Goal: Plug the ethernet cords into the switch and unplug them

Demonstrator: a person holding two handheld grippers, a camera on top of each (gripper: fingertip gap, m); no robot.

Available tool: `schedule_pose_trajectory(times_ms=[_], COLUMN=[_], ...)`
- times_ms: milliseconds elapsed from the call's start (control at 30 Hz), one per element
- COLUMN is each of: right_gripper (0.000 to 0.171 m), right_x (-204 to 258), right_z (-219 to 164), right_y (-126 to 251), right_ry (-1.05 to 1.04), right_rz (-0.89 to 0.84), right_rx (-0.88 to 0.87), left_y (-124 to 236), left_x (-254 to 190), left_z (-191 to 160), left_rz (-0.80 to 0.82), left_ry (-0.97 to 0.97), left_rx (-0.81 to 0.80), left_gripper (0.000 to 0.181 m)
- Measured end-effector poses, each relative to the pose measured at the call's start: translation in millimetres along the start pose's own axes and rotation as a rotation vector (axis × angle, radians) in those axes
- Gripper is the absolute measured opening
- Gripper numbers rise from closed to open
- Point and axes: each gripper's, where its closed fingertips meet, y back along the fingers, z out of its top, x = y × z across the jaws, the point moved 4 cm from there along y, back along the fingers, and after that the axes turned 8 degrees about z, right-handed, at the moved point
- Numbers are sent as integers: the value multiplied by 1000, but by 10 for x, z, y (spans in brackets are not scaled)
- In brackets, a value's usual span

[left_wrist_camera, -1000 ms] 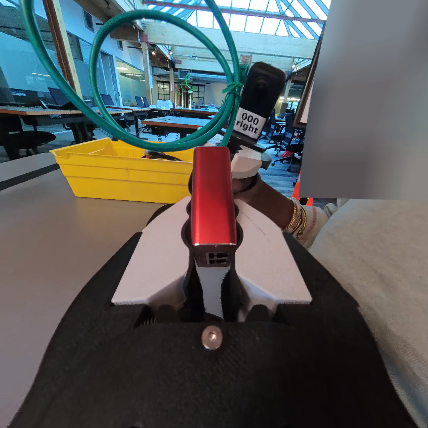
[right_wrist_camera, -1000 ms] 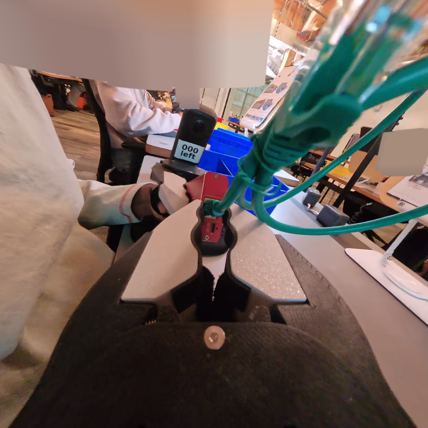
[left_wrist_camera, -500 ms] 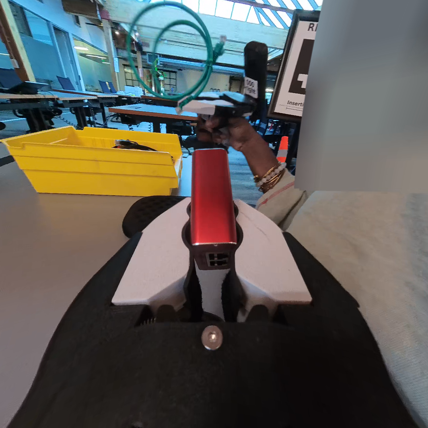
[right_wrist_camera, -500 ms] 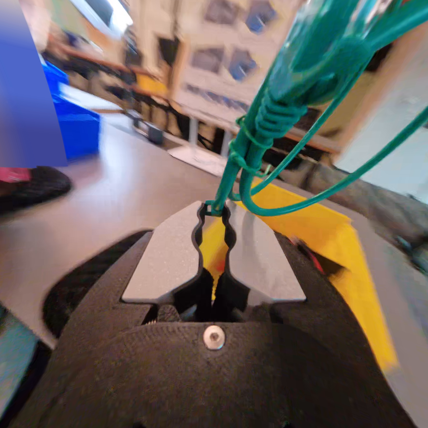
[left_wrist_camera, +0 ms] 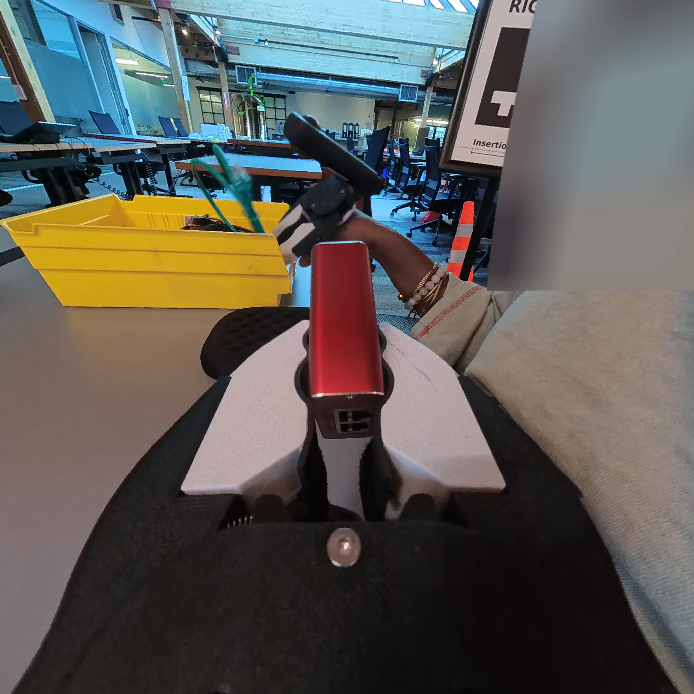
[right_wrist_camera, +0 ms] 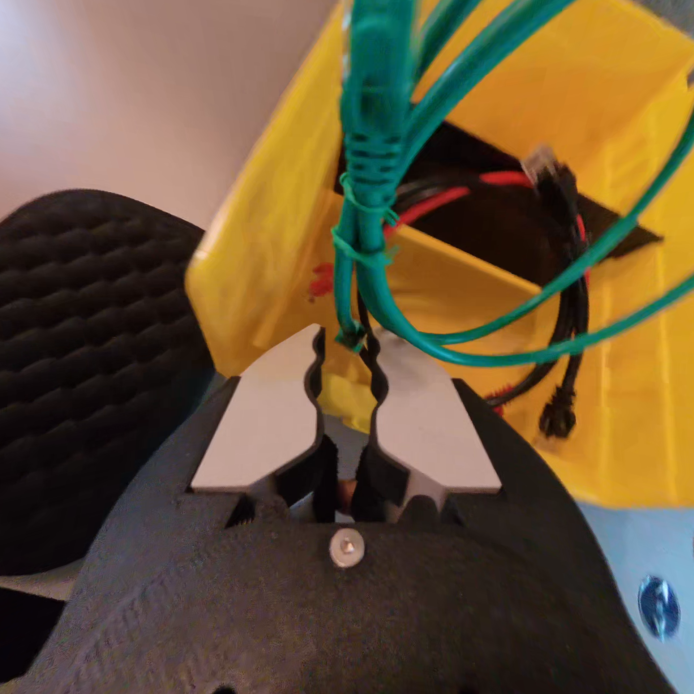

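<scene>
On the grey table (left_wrist_camera: 94, 375), the largest thing is the yellow bin (left_wrist_camera: 150, 263), standing at the far left in the left wrist view, with a black honeycomb mat (left_wrist_camera: 244, 334) between it and the left gripper (left_wrist_camera: 343, 360). In the right wrist view the bin (right_wrist_camera: 525, 124) fills the upper right, seen from above, and its inner divider separates a compartment that holds black cords (right_wrist_camera: 567, 300) and red cords (right_wrist_camera: 432, 202).

The left gripper pinches the red switch (left_wrist_camera: 343, 319) between its white fingers (left_wrist_camera: 263, 413); the switch stands upright, well above the table, its near end showing a small port block.

The right gripper (right_wrist_camera: 347, 353) hangs over the bin's near wall, tilted downward. Its fingers (right_wrist_camera: 270, 413) stand parted with a clear gap. The green ethernet cord (right_wrist_camera: 370, 131) dangles above them, bundled with a thin tie. Its lower end lies against the right finger's tip, but motion blur hides whether it is gripped.

In the left wrist view the right gripper (left_wrist_camera: 293, 240) appears farther off, just beside the bin's right end, with the green cord (left_wrist_camera: 240, 195) sticking up out of the bin.
</scene>
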Motion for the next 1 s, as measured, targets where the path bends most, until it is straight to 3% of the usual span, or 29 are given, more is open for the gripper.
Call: schedule_pose_trajectory(times_ms=[167, 367, 433, 567, 633, 733, 833, 933, 1000], right_gripper=[35, 30, 29, 27, 30, 35, 50, 55, 61], right_x=[29, -96, -140, -237, -230, -166, 233, 963, 1414], right_z=[182, 286, 248, -15, 58, 332, 753, 1059, 1174], right_y=[181, 265, 143, -86, -4, 299, 612, 774, 781], right_ry=[50, 78, 51, -37, -44, -12, 186, 447, 475], right_rz=[-13, -119, -136, -183, -185, -203, -47, 279, 539], right_rx=[-136, -304, -282, -49, -124, -379, -671, -872, -936], left_y=[2, -3, -2, 4, 14, 58, 105, 138, 137], left_x=[-3, -8, -4, 29, 97, 199, 271, 303, 272], left_z=[0, -4, -2, 9, 22, 59, 98, 106, 106], left_rz=[-3, -3, 0, 23, 67, 116, 124, 69, 1], left_ry=[0, -6, -4, 4, 28, 95, 195, 329, 393], left_rx=[0, 3, 1, -10, -24, -63, -113, -139, -139], left_gripper=[29, 29, 29, 29, 29, 29, 28, 28, 28])
